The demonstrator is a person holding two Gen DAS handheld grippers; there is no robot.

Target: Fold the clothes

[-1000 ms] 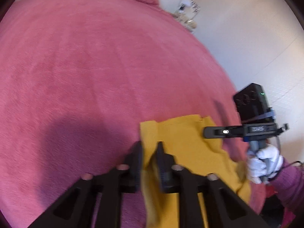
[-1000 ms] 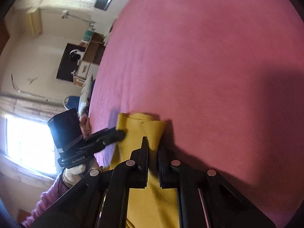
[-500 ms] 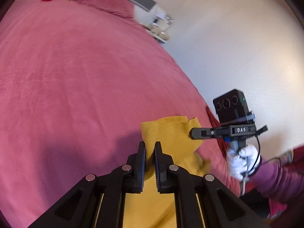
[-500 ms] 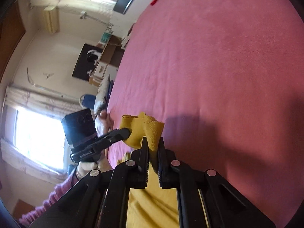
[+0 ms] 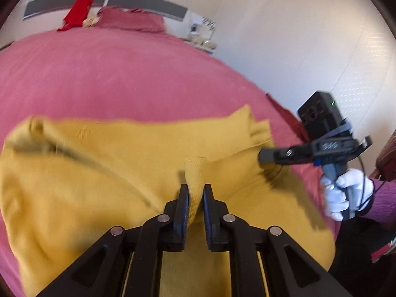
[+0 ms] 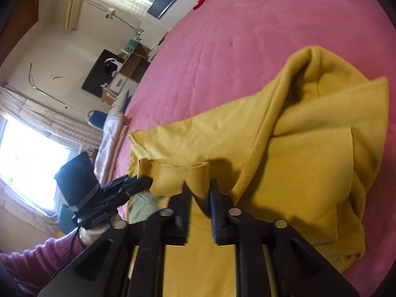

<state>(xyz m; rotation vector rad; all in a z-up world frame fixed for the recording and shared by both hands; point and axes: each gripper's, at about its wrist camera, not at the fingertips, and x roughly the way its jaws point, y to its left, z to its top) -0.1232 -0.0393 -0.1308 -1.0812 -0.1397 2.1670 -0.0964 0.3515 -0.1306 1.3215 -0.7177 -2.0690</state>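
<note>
Left gripper (image 5: pixel 195 193) pinches a raised fold of the yellow garment (image 5: pixel 104 173), jaws nearly closed on it. Right gripper (image 6: pixel 200 189) clamps another fold of the same cloth. The garment sprawls rumpled across the pink bedspread (image 5: pixel 118 74), its near edge cut off below. Far back, a red cloth (image 5: pixel 78 10) by the headboard, blurred.

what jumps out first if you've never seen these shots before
The mustard-yellow garment grabs the eye: it sprawls in rumpled folds across the pink bedspread and fills the lower half of both views. Each tool pinches a bunched bit of its near edge, the left tool and the right tool. At the head of the bed a red cloth hangs over the grey headboard.
</note>
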